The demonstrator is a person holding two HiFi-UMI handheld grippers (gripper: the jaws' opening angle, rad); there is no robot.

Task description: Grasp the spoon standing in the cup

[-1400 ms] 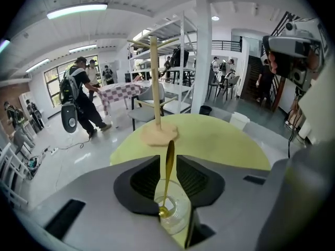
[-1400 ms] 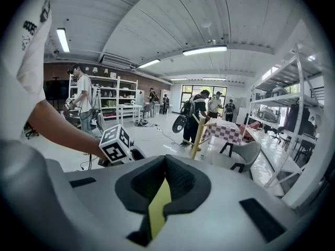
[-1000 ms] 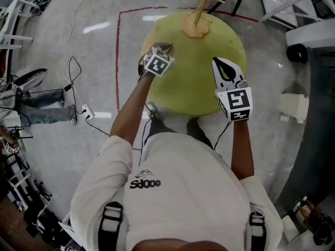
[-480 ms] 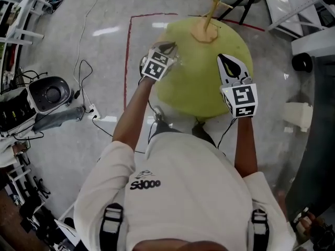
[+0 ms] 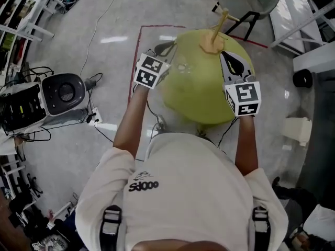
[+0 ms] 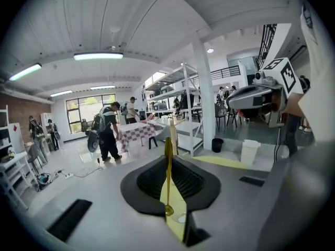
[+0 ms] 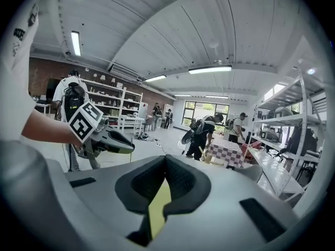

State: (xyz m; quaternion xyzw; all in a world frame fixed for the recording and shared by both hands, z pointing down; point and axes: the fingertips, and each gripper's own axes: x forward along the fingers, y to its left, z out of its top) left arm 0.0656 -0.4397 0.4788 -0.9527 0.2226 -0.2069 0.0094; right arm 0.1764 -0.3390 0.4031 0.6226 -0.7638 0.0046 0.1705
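Note:
A wooden spoon (image 5: 221, 24) stands tilted in a tan cup (image 5: 212, 43) at the far side of a round yellow-green table (image 5: 193, 93). My right gripper (image 5: 229, 56) hovers just right of the cup, its tips together and nothing held. My left gripper (image 5: 166, 48) is over the table's left edge, well left of the cup, its jaws barely apart and empty. In the left gripper view the left gripper (image 6: 167, 145) shows a thin slit, with the spoon (image 6: 171, 135) upright beyond it. The right gripper view has the right gripper (image 7: 166, 161) meeting at the tip, the cup (image 7: 209, 158) small ahead.
A grey chair (image 5: 254, 1) stands behind the table. Red tape (image 5: 137, 61) marks the floor. A black round device (image 5: 63, 93), cables and a power strip (image 5: 96, 120) lie at the left. A white bin (image 5: 296, 129) is at the right. People stand far off.
The head view has swung, so the table sits higher and further right. The right gripper has drawn closer to the cup. The left gripper stays by the table's left edge.

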